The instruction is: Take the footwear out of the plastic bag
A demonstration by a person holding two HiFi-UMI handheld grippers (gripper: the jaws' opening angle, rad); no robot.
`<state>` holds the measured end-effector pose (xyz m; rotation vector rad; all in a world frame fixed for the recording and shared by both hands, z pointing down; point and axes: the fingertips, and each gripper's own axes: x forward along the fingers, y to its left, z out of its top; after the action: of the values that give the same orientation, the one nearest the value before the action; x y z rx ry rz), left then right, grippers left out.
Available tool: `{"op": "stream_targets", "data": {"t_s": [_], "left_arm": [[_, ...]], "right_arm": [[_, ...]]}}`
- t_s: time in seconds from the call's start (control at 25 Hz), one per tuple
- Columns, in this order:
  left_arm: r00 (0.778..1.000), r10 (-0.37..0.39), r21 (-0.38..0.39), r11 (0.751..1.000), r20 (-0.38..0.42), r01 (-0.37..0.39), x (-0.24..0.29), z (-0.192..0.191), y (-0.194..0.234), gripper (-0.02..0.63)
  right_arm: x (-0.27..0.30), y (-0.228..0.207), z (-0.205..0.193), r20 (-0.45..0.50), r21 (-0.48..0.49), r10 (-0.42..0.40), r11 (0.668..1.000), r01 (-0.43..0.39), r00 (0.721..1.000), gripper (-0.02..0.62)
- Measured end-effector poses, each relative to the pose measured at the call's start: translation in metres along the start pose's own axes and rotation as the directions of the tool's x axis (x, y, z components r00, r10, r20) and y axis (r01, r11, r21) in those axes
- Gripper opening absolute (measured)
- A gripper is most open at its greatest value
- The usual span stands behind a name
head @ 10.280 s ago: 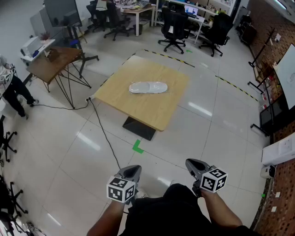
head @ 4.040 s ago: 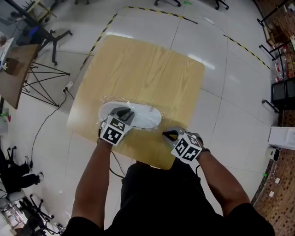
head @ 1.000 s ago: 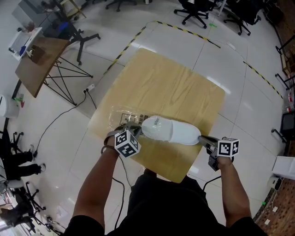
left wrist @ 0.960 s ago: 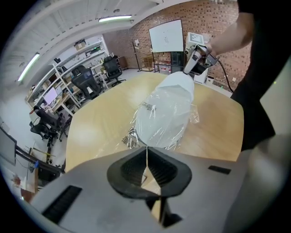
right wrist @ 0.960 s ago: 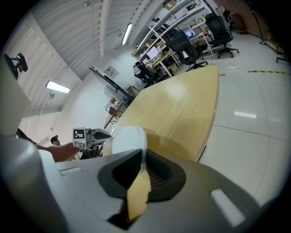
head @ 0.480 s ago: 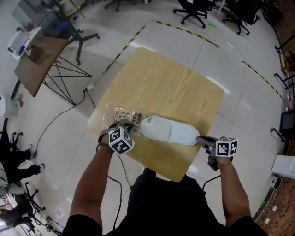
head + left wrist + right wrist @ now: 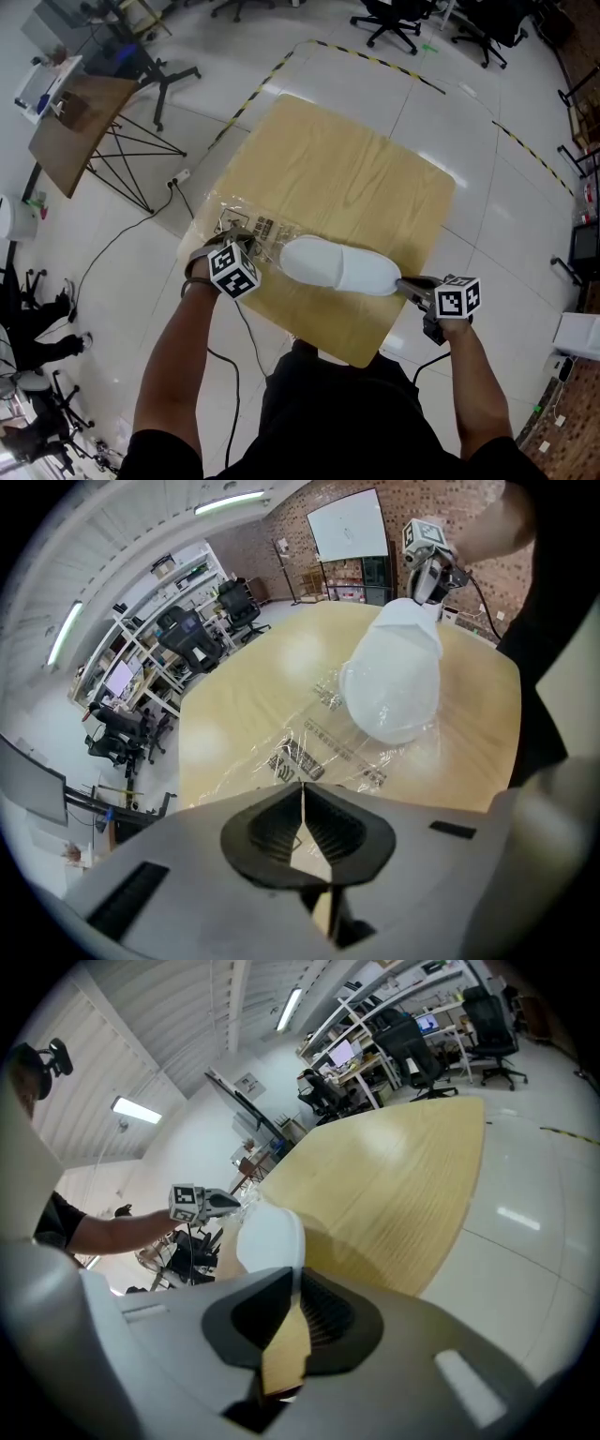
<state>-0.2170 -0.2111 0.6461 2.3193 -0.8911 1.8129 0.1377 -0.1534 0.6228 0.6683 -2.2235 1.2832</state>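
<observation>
- the step in hand is drawing shoe and wrapper apart, and i judge it nearly done.
- your left gripper (image 7: 302,797) has its fingers together. the clear plastic bag (image 7: 251,228) runs right up to their tips, so its edge looks pinched there.
- your right gripper (image 7: 405,282) has its fingers clamped on the heel end of the white soft slipper (image 7: 337,267).
- the slipper lies lengthwise along the edge of the pale wooden desk (image 7: 347,178) closest to you, heel toward the right-hand edge. the bag lies flat by the left corner.
- the toe meets the bag's mouth. in the left gripper view some film seems to lap round the toe, so i cannot tell whether it is fully free.
- next, hold the bag where it is and draw the slipper heel-first toward the right-hand edge until the toe clears the film.
- keep the slipper low over the desk. the heel is already close to that edge, so you may need to carry the bag off toward the left corner instead.
- the film is thin and could slide out of your left fingers.
</observation>
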Motion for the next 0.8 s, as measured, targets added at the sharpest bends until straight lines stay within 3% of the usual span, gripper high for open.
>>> {"op": "stream_targets", "data": {"t_s": [0.16, 0.52, 0.8], "left_arm": [[0.999, 0.029, 0.018, 0.999, -0.027, -0.029, -0.003, -0.008, 0.014, 0.015], [0.991, 0.127, -0.072, 0.989, -0.049, -0.131, -0.016, -0.016, 0.064, 0.014], [0.988, 0.151, -0.084, 0.985, 0.017, -0.149, -0.017, 0.029, 0.075, 0.011]], "right_arm": [[0.005, 0.010, -0.006, -0.039, -0.037, 0.024, 0.999, -0.026, 0.999, 0.034], [0.016, 0.025, -0.019, -0.080, -0.016, 0.088, 0.996, -0.090, 0.993, 0.032], [0.019, 0.027, -0.023, -0.075, 0.009, 0.091, 0.996, -0.091, 0.993, 0.031]]}}
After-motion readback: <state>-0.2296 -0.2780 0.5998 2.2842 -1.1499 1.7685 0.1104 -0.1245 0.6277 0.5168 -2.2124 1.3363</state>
